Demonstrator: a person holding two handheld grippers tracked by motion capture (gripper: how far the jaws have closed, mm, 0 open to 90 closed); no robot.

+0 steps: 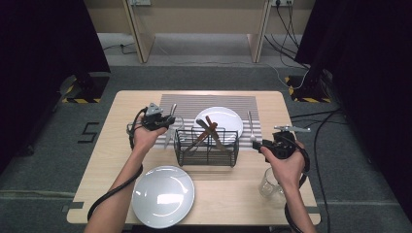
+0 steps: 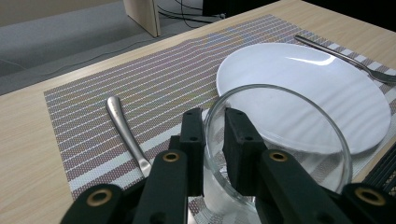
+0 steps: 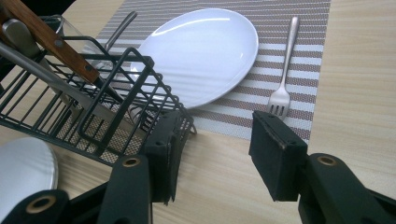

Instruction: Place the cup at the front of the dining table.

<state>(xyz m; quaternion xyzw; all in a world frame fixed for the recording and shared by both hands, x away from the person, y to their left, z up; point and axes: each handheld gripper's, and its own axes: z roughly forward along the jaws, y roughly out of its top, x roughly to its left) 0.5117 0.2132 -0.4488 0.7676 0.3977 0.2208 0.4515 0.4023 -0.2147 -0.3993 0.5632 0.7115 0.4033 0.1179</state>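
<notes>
The left gripper (image 2: 215, 135) is clamped on the rim of a clear glass (image 2: 280, 154): one jaw stands inside the wall, the other outside, pads pressed against it. The glass stands on the striped placemat (image 2: 154, 79), at its left part, just beside the white plate (image 2: 303, 88) on the mat. In the high view the left gripper (image 1: 163, 121) sits at the mat's left edge, near the back left corner of the wire basket (image 1: 206, 145).

The right gripper (image 3: 212, 144) has its jaws spread wide with nothing between them; it hangs over bare wood just short of the mat's near edge.

Surroundings: a table knife (image 2: 126, 135) lies on the mat just left of the held glass, its rounded handle end pointing away. A fork (image 3: 282, 70) lies on the mat's right strip, tines toward the right gripper. The black wire basket stands near the table's middle, holding wooden-handled utensils (image 3: 46, 37) that lean steeply across it; it lies between the two grippers. A second white plate (image 1: 163, 194) lies at the near left edge of the table (image 1: 233, 194). A second glass (image 1: 269, 187) stands at the near right, close under the right wrist.

Open room: bare wood on the far left and far right strips of the table, and between basket and near edge.

Materials: pale wood-grain tabletop, woven placemat, glossy plates, thin-walled round glass.
</notes>
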